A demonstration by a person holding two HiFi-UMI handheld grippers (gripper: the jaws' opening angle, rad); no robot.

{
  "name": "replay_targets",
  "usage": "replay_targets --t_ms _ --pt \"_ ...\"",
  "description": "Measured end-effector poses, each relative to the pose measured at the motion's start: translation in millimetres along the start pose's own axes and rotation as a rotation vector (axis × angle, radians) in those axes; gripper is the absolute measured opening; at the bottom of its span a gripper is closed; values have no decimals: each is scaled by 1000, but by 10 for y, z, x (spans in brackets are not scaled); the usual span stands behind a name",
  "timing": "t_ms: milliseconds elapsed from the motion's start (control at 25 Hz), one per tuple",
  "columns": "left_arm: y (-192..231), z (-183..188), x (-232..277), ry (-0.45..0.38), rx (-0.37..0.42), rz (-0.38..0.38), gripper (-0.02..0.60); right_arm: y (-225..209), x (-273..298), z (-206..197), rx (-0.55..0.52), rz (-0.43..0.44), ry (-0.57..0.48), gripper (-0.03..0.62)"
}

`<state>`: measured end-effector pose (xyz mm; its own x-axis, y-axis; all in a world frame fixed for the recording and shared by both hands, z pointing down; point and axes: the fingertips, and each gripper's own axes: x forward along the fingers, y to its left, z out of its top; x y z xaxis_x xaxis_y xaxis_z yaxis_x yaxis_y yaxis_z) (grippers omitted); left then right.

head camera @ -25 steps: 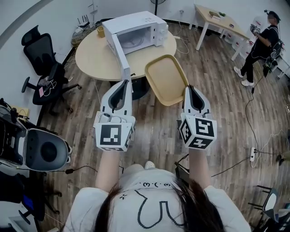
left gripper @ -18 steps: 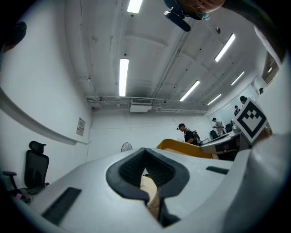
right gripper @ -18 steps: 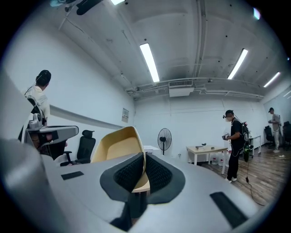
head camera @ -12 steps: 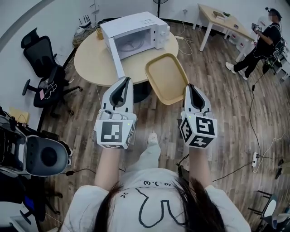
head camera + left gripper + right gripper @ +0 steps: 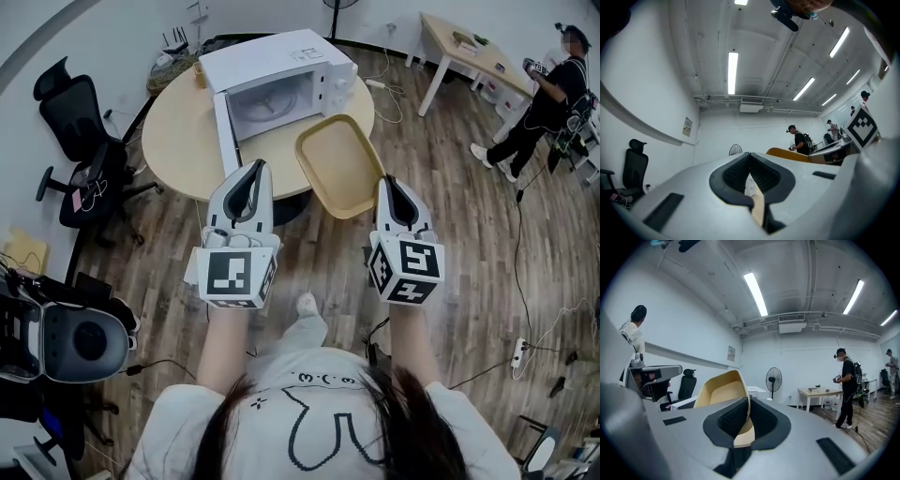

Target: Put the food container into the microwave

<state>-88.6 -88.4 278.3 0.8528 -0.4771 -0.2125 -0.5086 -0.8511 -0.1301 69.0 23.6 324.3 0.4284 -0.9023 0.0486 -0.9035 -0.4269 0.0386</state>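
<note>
A shallow tan food container (image 5: 342,164) hangs in the air in front of the round table, tilted. My right gripper (image 5: 386,184) is shut on its near right rim; in the right gripper view the container (image 5: 723,389) rises from between the jaws of the right gripper (image 5: 748,417). The white microwave (image 5: 281,58) stands on the table with its door (image 5: 223,133) swung open toward me and its cavity showing. My left gripper (image 5: 256,170) is shut with nothing in it, level with the right one, just this side of the door. In the left gripper view the left gripper (image 5: 751,176) points up at the room.
The round wooden table (image 5: 183,141) carries the microwave. A black office chair (image 5: 80,122) stands at its left. A grey machine (image 5: 75,337) sits at lower left. A person (image 5: 548,89) stands at the back right by a wooden desk (image 5: 464,42). Cables run over the floor (image 5: 525,309).
Both grippers and the container have come nearer to the table and the open microwave. The person's foot has stepped forward.
</note>
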Motion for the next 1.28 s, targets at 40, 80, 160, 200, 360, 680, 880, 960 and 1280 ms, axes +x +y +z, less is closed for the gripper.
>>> replay_targets --t_ms 40,80,160,200,360,680,880,960,1280 --pt "33 -38 111 2 -6 8 9 -33 132 -6 1 7 6 38" --pt "63 -78 222 4 -13 15 9 -65 264 -14 1 14 11 38" --pt "121 -159 441 10 -25 30 9 -126 521 -27 0 30 22 38" --pt "151 -199 546 13 -30 37 9 -154 647 -30 -2 38 27 38" --pt "284 -339 922 29 -49 68 9 -251 1121 -29 -8 66 42 38" --pt "450 -584 1506 59 -60 86 9 -337 1863 -132 0 114 82 38" --pt "557 -660 1603 68 -80 117 9 -322 2100 -174 -4 143 101 38" --pt "598 -658 1599 71 -84 139 9 -312 2170 -181 -7 161 110 38" --pt "695 -695 1530 101 -69 250 9 -263 2479 -276 15 261 141 38"
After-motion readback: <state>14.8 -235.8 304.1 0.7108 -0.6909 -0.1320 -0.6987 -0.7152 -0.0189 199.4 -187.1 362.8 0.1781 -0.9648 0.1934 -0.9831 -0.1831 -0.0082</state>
